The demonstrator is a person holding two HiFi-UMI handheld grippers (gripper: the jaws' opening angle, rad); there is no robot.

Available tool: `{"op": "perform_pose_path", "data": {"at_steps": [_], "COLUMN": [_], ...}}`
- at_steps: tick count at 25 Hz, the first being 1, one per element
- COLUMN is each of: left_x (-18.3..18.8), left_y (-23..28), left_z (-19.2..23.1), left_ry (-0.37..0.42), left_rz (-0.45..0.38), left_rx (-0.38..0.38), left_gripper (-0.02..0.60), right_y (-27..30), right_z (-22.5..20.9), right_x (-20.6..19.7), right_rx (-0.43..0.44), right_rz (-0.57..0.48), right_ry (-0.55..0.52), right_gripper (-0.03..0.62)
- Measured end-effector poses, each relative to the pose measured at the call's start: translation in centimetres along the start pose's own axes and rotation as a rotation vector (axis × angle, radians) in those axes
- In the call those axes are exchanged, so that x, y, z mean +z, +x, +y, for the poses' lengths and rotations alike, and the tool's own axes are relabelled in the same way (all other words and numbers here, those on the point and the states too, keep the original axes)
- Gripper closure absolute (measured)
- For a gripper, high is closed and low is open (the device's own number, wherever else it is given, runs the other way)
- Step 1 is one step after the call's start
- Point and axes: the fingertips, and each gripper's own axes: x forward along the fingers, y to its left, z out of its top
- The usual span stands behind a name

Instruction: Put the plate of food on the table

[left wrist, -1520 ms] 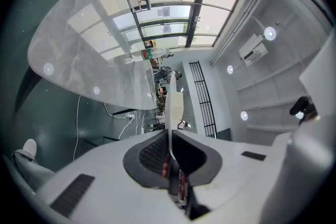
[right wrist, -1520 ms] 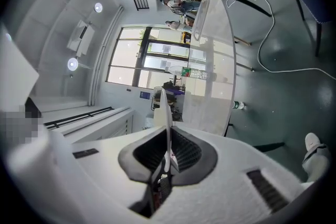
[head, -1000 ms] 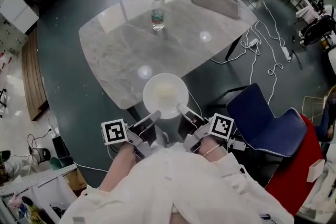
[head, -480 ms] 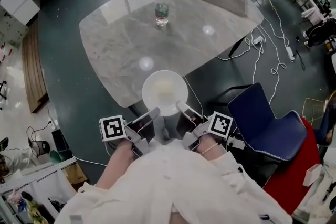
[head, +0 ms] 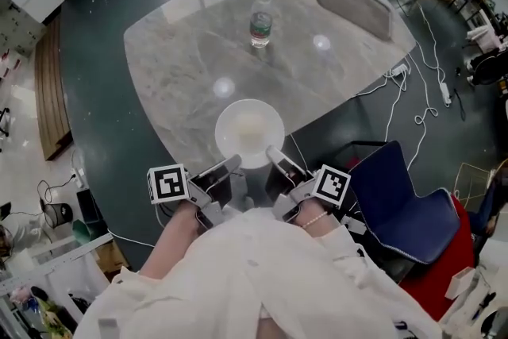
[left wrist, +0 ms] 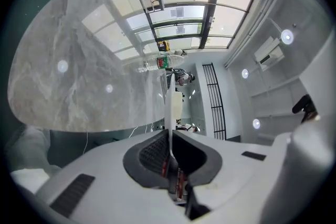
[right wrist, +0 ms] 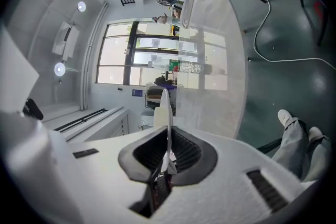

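Observation:
A round white plate [head: 249, 132] with a pale patch of food at its middle hangs over the near edge of the grey marble table [head: 182, 59]. My left gripper [head: 232, 164] is shut on the plate's near-left rim and my right gripper [head: 271, 155] is shut on its near-right rim. In the left gripper view the plate [left wrist: 172, 105] shows edge-on, running up from between the jaws of the left gripper [left wrist: 169, 139]. The right gripper view shows the same thin rim of the plate [right wrist: 165, 107] pinched by the right gripper [right wrist: 168, 141].
A clear water bottle [head: 260, 20] stands on the far half of the table. A blue chair [head: 401, 206] stands at the right, with white cables [head: 421, 67] on the dark floor beyond it. A grey chair back [head: 355, 8] sits behind the table's far right edge.
The plate and both grippers have moved forward, so the plate now lies further over the table's near edge. Both grips are unchanged.

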Motion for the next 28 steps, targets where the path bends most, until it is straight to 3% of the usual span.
{"op": "perform_pose_path", "data": {"at_steps": [13, 21, 26, 28], "left_x": [10.9, 14.1, 16.0, 16.6], "left_y": [1.2, 2.4, 3.3, 3.4], "left_z": [-0.5, 0.2, 0.7, 0.8], "left_ry": [0.015, -0.028, 0.007, -0.014], "left_rz": [0.006, 0.016, 0.041, 0.046], "left_rx": [0.005, -0.002, 0.001, 0.011], "left_gripper": [0.555, 0.555, 0.555, 0.555], "right_y": [9.9, 12.7, 14.2, 14.9], "right_z": [2.1, 1.9, 1.2, 1.0], "right_x": [4.3, 6.2, 7.1, 7.4], "right_rx": [-0.01, -0.055, -0.095, -0.099], "right_rz": [0.018, 0.011, -0.001, -0.005], "right_ry": [0.004, 0.0, 0.017, 0.019], "right_gripper": [0.583, 0.583, 0.583, 0.583]}}
